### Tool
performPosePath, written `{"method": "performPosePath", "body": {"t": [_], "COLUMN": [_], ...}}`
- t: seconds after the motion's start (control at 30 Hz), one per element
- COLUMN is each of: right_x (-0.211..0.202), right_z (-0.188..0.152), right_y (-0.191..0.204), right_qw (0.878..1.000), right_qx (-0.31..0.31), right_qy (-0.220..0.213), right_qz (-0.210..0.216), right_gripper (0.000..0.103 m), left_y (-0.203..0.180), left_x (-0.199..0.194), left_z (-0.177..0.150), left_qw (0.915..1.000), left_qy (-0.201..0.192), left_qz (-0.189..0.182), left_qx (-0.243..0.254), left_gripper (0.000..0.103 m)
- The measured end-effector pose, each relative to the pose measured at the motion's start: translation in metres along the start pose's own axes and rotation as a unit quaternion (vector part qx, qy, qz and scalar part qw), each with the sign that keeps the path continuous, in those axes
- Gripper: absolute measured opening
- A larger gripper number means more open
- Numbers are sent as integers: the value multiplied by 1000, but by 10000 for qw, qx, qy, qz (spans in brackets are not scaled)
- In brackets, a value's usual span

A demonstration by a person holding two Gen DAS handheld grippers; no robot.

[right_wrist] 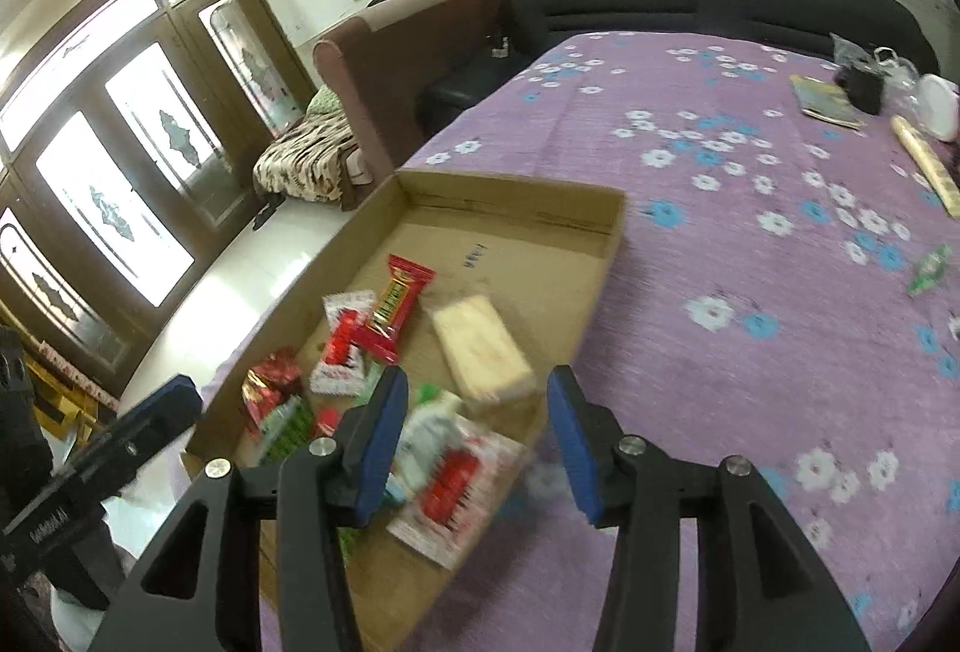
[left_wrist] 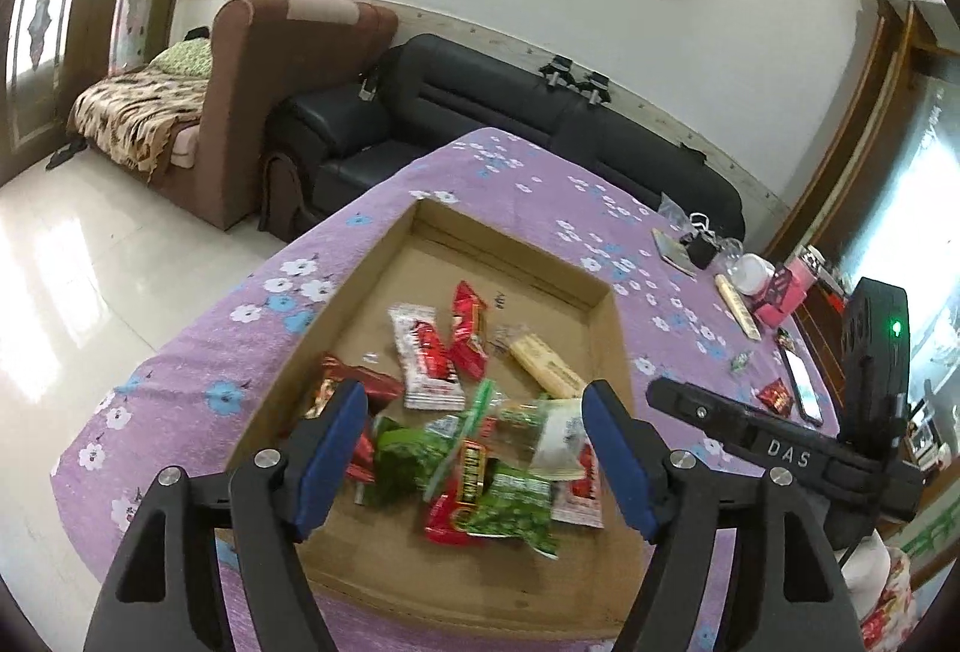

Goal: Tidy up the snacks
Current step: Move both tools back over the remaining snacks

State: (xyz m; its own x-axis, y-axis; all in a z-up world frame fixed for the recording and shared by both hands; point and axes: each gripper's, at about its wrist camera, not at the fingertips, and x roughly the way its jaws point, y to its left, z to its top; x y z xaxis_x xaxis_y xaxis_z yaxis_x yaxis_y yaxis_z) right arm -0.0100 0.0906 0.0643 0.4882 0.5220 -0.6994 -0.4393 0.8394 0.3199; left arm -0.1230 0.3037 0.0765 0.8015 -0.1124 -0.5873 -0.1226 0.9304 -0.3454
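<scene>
A shallow cardboard tray (left_wrist: 360,268) (right_wrist: 516,187) lies on the purple flowered tablecloth. It holds several snack packets: red bars (left_wrist: 468,334) (right_wrist: 396,307), a white-and-red packet (left_wrist: 423,358) (right_wrist: 459,490), green packets (left_wrist: 516,502) and a pale wafer pack (left_wrist: 546,364) (right_wrist: 483,355). My left gripper (left_wrist: 474,454) is open and empty above the near end of the tray. My right gripper (right_wrist: 474,436) is open and empty above the tray's right near corner. A small green sweet (right_wrist: 929,268) (left_wrist: 741,361) and a red packet (left_wrist: 775,395) lie loose on the cloth to the right.
At the table's far right stand a booklet (right_wrist: 825,103), a black box (right_wrist: 864,88), a white round object (right_wrist: 939,112), a long pale pack (right_wrist: 927,166) and a phone (left_wrist: 804,388). A black sofa (left_wrist: 480,112) and a brown armchair (left_wrist: 264,70) stand beyond the table.
</scene>
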Motion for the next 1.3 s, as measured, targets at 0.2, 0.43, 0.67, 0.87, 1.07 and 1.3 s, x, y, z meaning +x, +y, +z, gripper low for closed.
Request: {"method": "performPosePath", "body": {"t": [0.2,0.43,0.67,0.87,1.07,1.3], "right_x": [-27,-62,-97,-134,-156,-126], "right_z": [-24,-45,-63,-76,-69,-21], "right_y": [-40,-102,-159,-224,-281,-309], "right_qw": [9995,9955,9882,9722,9520,9510], "right_qx": [153,672,1085,1666,2227,2241], "right_qy": [-75,-214,-392,-626,-878,-928], "right_qz": [-256,-632,-1012,-1522,-1906,-1917], "right_gripper": [48,48,47,47,48,48], "left_y": [-21,-52,-83,-96,-114,-135], "left_x": [-7,-8,-15,-14,1,2], "left_z": [-2,-10,-16,-21,-31,-39], "left_qw": [9996,9978,9948,9933,9912,9872], "left_qy": [8,92,111,149,375,487], "left_qz": [-110,-246,-353,-409,-520,-617], "left_qx": [273,615,947,1070,1156,1386], "left_gripper": [82,82,84,87,87,87]}}
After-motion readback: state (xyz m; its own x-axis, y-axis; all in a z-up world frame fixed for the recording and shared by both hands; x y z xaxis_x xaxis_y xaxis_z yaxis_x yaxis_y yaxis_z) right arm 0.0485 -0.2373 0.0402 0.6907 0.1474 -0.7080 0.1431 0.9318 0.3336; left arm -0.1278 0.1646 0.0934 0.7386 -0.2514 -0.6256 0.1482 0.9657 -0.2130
